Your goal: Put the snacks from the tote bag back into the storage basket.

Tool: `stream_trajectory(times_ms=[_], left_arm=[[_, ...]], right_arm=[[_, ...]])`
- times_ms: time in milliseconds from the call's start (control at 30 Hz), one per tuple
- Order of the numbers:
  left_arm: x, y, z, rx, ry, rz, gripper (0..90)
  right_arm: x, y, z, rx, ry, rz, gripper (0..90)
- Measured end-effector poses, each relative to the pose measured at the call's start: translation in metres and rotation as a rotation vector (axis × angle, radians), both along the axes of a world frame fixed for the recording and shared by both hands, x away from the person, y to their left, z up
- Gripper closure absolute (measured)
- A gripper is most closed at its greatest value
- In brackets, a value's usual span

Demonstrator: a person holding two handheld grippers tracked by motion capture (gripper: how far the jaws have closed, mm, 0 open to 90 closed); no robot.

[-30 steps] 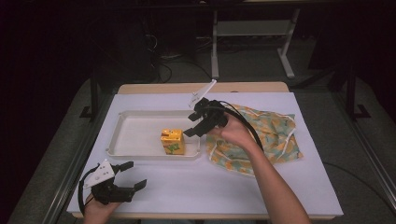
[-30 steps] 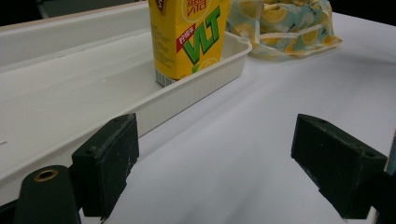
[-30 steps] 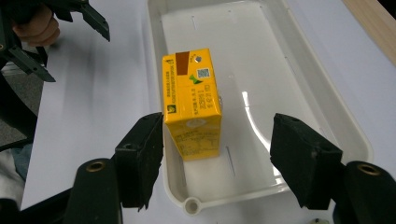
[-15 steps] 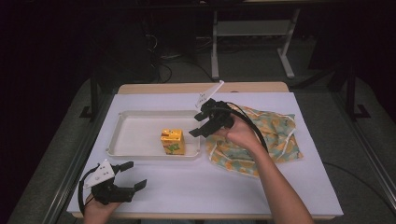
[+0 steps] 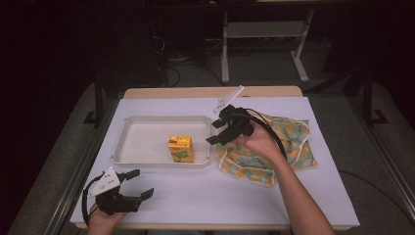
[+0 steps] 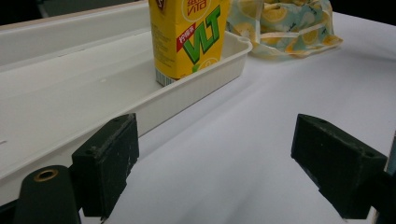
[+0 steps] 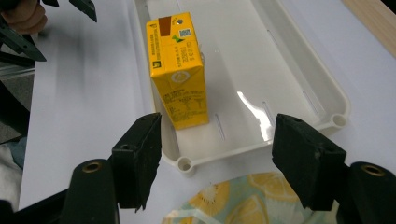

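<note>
We pull back from the yellow cardboard drink carton (image 5: 180, 148) standing in the white plastic tray (image 5: 147, 122)
Right gripper (image 5: 222, 128) – jaws just widening, empty – hangs over the lemon-print cloth bag (image 5: 288, 147); left gripper (image 5: 138, 184) rests open, spare

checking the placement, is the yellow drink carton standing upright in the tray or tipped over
Upright. The yellow drink carton stands on its base inside the white tray, top face up, near the tray's end by the lemon-print bag.

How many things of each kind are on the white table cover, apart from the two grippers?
Drink carton: 1
White tray: 1
Lemon-print cloth bag: 1
Total: 3
</note>
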State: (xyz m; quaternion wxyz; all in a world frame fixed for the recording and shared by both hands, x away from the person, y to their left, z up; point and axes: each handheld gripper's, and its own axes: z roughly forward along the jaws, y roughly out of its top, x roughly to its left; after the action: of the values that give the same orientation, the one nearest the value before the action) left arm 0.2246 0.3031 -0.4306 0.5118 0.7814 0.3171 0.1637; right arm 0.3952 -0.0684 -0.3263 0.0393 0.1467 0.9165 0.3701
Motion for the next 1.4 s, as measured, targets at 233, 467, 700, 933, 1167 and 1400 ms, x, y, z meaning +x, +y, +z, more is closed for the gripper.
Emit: stream_trajectory(times_ms=[233, 467, 700, 933, 1167, 1400], left_arm=[[0.000, 0.000, 0.000, -0.001, -0.001, 0.000, 14.8], [0.000, -0.001, 0.000, -0.002, 0.000, 0.002, 14.8], [0.000, -0.001, -0.001, 0.001, 0.002, 0.003, 14.8], [0.000, -0.001, -0.001, 0.001, 0.004, 0.007, 14.8], [0.000, 0.000, -0.001, 0.002, 0.004, 0.008, 14.8], [0.000, -0.001, -0.001, -0.002, 0.002, 0.007, 14.8]], right_arm=[[-0.004, -0.011, -0.003, 0.007, 0.003, -0.020, 32.6], [-0.009, -0.020, -0.008, 0.010, 0.023, -0.040, 32.2], [-0.016, -0.033, -0.012, 0.022, 0.023, -0.064, 32.5], [-0.023, -0.048, -0.020, 0.029, 0.027, -0.086, 31.9], [-0.027, -0.059, -0.024, 0.036, 0.036, -0.108, 32.1], [-0.034, -0.068, -0.024, 0.046, 0.033, -0.121, 32.0]])
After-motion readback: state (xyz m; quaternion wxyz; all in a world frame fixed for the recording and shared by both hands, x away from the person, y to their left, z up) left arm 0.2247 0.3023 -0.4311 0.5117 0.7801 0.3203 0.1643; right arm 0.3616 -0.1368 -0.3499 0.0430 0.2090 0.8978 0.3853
